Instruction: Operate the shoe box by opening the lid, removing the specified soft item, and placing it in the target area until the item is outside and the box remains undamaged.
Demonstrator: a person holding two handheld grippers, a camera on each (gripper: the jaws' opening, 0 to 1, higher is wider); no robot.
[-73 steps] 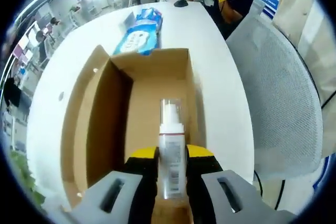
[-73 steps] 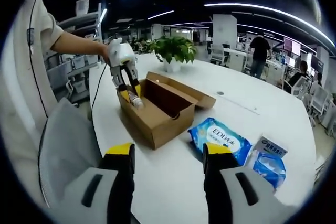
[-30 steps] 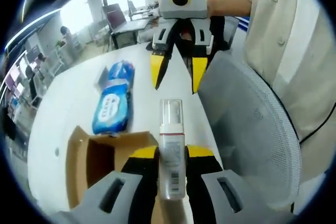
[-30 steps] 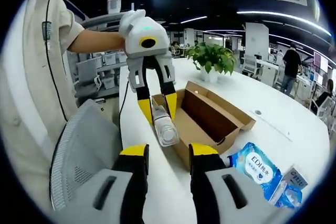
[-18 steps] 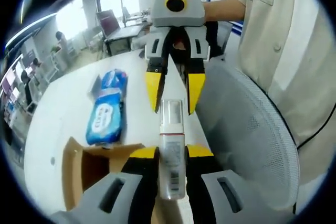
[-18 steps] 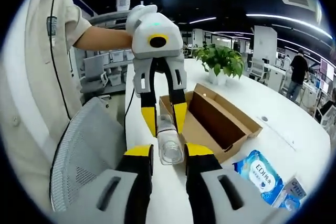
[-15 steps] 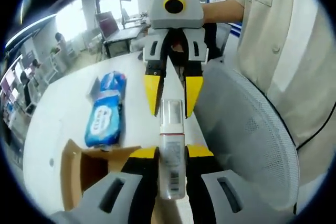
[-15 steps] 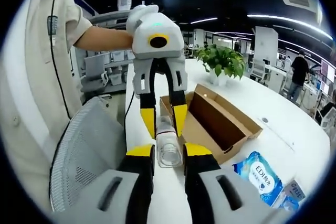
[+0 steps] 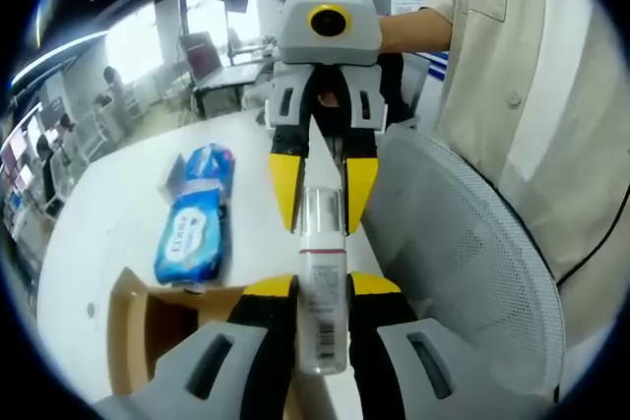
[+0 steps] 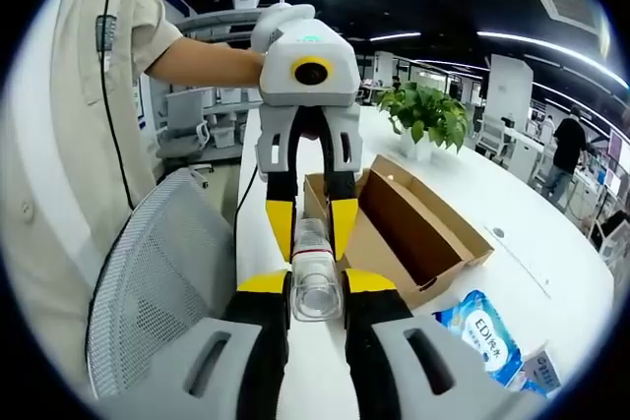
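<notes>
A clear spray bottle [image 9: 322, 272] with a white collar and see-through cap is held in the air over the table edge, between both grippers. My left gripper [image 9: 322, 288] is shut on its body. My right gripper [image 9: 323, 211] comes in from the opposite side, its yellow fingertips [image 9: 285, 189] pressed against either side of the cap. In the right gripper view the cap end of the bottle [image 10: 317, 294] sits between my right gripper's [image 10: 317, 284] jaws, with the left gripper [image 10: 312, 228] clamping it just behind. The open cardboard shoe box [image 10: 413, 233] stands on the white table [image 10: 512, 272].
A blue wet-wipes pack [image 9: 192, 233] lies on the table beyond the box corner [image 9: 148, 327]. A grey mesh chair back [image 9: 463, 272] stands close to the table edge, with the person's beige shirt [image 9: 532, 95] behind it. A potted plant [image 10: 433, 115] is further down the table.
The left gripper lifted the bottle out of the box and carried it towards the right gripper. The right gripper's jaws have narrowed onto the bottle's cap end.
</notes>
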